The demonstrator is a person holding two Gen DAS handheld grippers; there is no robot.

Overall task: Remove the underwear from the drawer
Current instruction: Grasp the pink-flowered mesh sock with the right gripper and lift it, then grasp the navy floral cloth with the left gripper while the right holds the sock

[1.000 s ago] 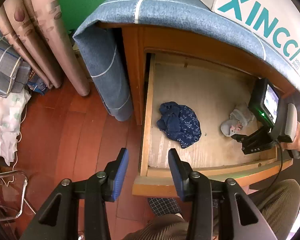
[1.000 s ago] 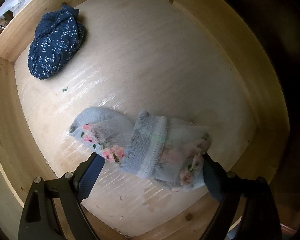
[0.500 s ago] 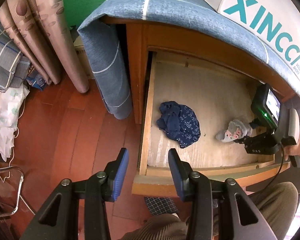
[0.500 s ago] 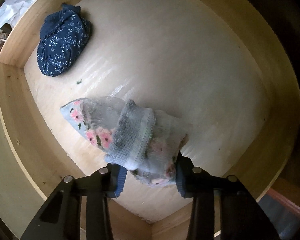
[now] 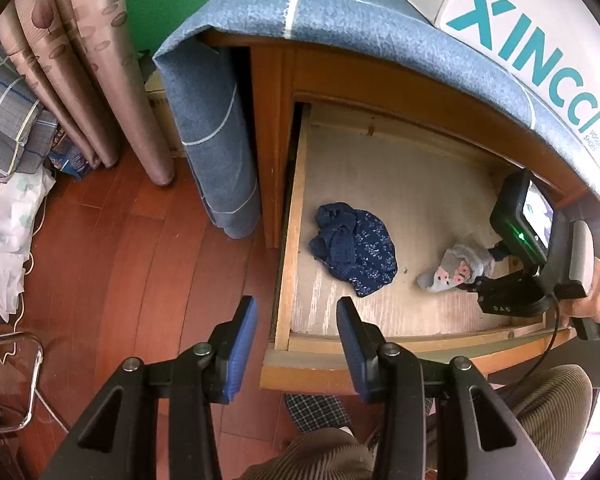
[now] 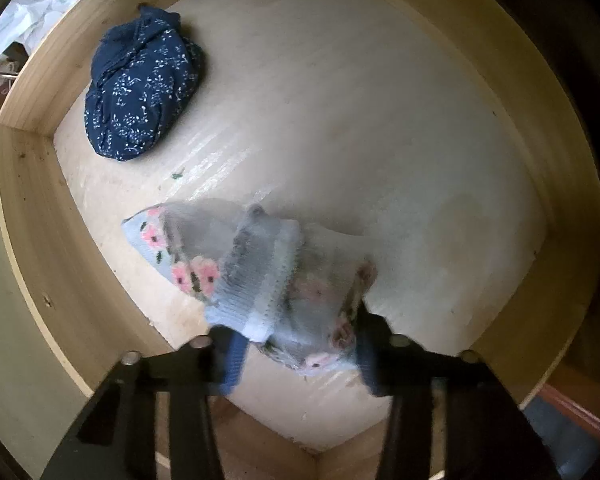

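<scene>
The wooden drawer (image 5: 293,240) stands pulled out under the desk. On its floor at the left lies a crumpled navy floral underwear (image 5: 356,248), which shows at upper left (image 6: 140,92) in the right wrist view. My right gripper (image 6: 300,340) points straight down into the drawer's near right corner, and its jaws are closing with both pads pressing on a light blue underwear with pink flowers (image 6: 252,272), bunched between them. From the left wrist that piece (image 5: 456,268) hangs at the right gripper's (image 5: 474,282) tips. My left gripper (image 5: 296,312) is open and holds nothing, above the drawer's front left corner.
A blue cloth (image 5: 340,12) drapes over the desk top and down its left side. A white box with teal letters (image 5: 532,40) sits on it. Curtains (image 5: 100,60) and bedding stand at the left over a red wood floor (image 5: 120,280). A person's knees (image 5: 320,456) are below the drawer front.
The right jaws have come together from wide apart onto the light blue underwear, squeezing it into a bunch and drawing it toward the drawer's near corner. The left gripper has stayed put.
</scene>
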